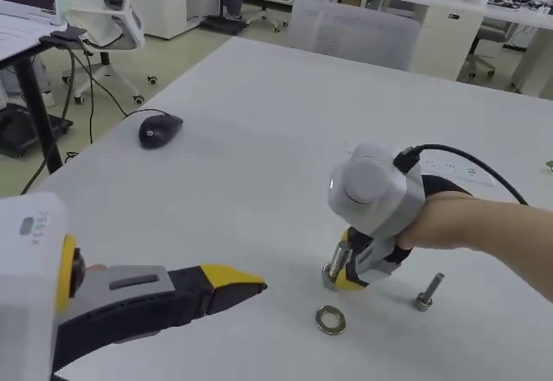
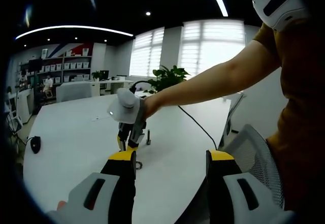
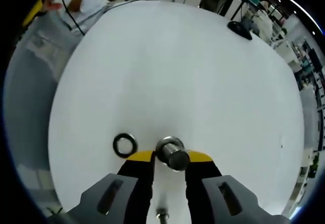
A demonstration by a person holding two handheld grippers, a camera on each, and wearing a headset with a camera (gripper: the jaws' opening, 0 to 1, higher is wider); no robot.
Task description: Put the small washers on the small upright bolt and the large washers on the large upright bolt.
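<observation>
Jaws on left gripper point(image 2: 171, 158) gape, empty; right gripper point(image 3: 170, 160) straddles big bolt point(image 3: 172, 150), grip unclear. Washer point(image 3: 125, 145) lies near.

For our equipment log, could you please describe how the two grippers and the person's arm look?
Both grippers have grey-based black tongs with yellow tips. The left gripper has a yellow ring behind its grey arm; a black cable runs from the right gripper. The person wears a brownish-orange short sleeve.
</observation>
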